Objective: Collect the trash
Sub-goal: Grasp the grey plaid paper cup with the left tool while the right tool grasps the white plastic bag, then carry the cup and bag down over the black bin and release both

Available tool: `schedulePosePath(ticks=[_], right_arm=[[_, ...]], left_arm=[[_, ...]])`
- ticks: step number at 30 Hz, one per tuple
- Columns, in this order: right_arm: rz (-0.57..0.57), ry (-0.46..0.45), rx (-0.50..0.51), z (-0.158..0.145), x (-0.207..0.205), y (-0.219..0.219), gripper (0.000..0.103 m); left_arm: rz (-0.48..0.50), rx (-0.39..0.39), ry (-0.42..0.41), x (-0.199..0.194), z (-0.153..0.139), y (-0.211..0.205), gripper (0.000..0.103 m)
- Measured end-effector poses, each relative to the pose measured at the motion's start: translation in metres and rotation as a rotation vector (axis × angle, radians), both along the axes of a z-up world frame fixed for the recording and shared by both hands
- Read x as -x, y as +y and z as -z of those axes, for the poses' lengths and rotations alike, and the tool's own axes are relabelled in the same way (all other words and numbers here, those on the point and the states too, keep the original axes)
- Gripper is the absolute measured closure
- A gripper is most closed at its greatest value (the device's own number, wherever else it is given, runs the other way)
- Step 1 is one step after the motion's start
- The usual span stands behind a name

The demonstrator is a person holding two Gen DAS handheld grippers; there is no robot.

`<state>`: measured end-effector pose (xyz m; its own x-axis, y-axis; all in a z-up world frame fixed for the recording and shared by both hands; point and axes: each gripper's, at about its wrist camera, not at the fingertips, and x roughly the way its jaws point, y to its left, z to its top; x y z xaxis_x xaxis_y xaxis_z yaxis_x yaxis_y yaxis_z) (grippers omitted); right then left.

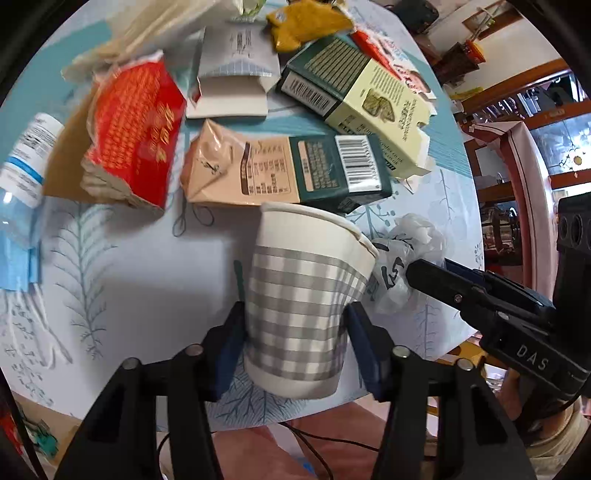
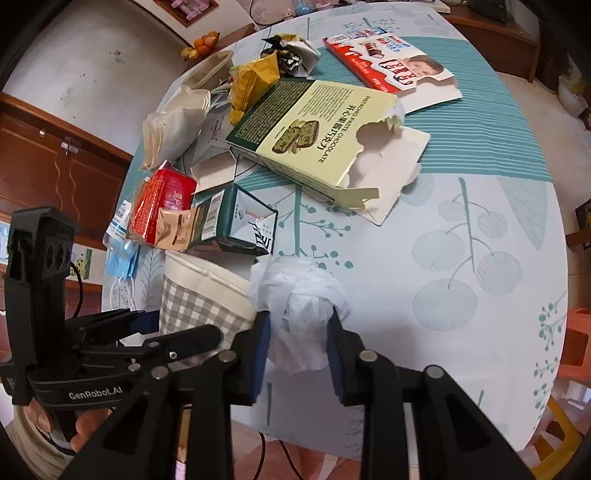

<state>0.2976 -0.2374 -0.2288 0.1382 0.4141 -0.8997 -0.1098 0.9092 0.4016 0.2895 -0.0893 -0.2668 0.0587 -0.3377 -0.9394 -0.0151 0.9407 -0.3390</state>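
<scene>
My left gripper (image 1: 295,325) is shut on a grey-checked paper cup (image 1: 303,295), held upright over the table's near edge; the cup also shows in the right wrist view (image 2: 199,299). My right gripper (image 2: 299,332) is shut on a crumpled white plastic bag (image 2: 303,295), right beside the cup's rim. In the left wrist view the bag (image 1: 399,266) sits at the tip of the right gripper (image 1: 413,273), touching the cup.
Trash lies on the round table (image 2: 443,221): a green-and-cream chocolate box (image 2: 306,136), a brown-green carton (image 1: 288,170), a red packet (image 1: 136,129), a white open box (image 1: 232,74), a yellow wrapper (image 1: 303,22), a plastic bottle (image 1: 22,166), a blue mask (image 1: 18,266), a red-white box (image 2: 395,66).
</scene>
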Motion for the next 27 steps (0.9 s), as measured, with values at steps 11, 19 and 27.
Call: schedulePosePath(ticks=[11,19,27], right_arm=[[0.075,-0.049,0.022,-0.026,0.048,0.004,0.093],[0.173,-0.160,0.034,-0.080,0.120,0.015,0.094],[0.324,-0.229,-0.003,-0.103,0.217,0.030,0.094]], left_arm=[[0.040,-0.082,-0.129,0.047,-0.044,-0.004,0.056],[0.164,-0.094,-0.286,0.109,-0.101,0.014,0.056],[0.303,-0.079,-0.465,0.183,-0.133,0.039,0.056]])
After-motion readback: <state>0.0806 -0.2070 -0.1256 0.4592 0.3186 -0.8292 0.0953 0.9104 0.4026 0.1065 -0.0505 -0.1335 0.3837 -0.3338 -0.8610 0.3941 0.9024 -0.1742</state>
